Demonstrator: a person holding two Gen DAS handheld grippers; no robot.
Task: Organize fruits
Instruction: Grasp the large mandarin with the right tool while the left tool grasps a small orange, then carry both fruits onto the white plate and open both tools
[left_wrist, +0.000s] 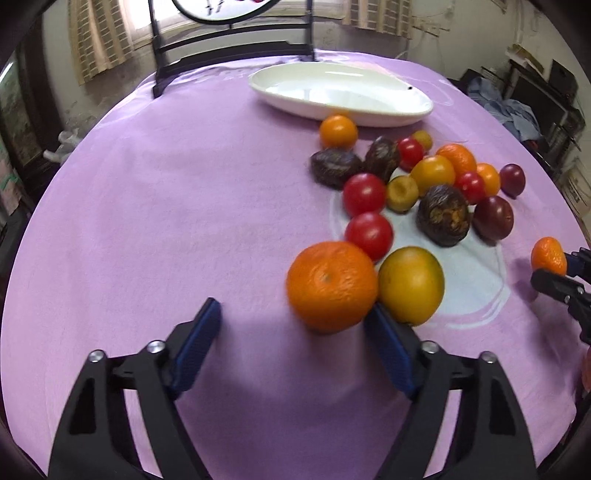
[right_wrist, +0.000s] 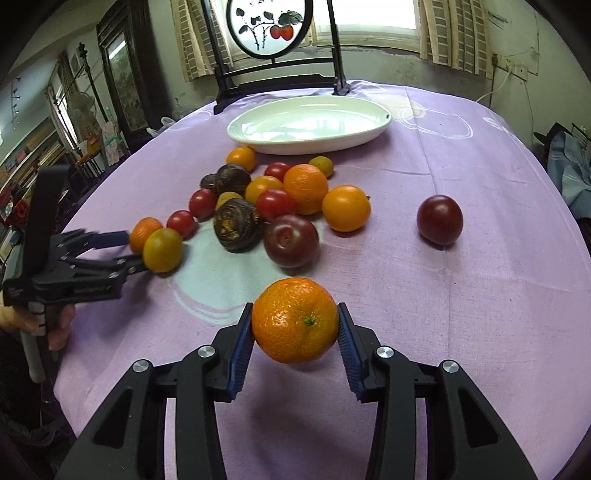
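My right gripper (right_wrist: 295, 311) is shut on a small mandarin (right_wrist: 295, 319), both blue pads pressing its sides just above the purple cloth; the left wrist view shows that mandarin (left_wrist: 548, 256) at the right edge. My left gripper (left_wrist: 291, 309) stands open around a bigger orange (left_wrist: 332, 286). Its right pad (left_wrist: 384, 332) sits between the orange and a yellow-green fruit (left_wrist: 410, 283), while the left pad stays clear. A pile of red tomatoes (right_wrist: 275, 204), dark plums (right_wrist: 291, 240), wrinkled brown fruits (right_wrist: 236, 224) and oranges (right_wrist: 306, 188) lies mid-table. A white oval dish (right_wrist: 295, 147) behind it holds nothing.
One dark plum (right_wrist: 439, 219) lies alone to the right. A black stand with a round painted panel (right_wrist: 273, 29) rises at the table's far edge behind the dish (left_wrist: 332, 110). A person's hand (right_wrist: 55, 321) holds the left gripper (right_wrist: 131, 251) at the left.
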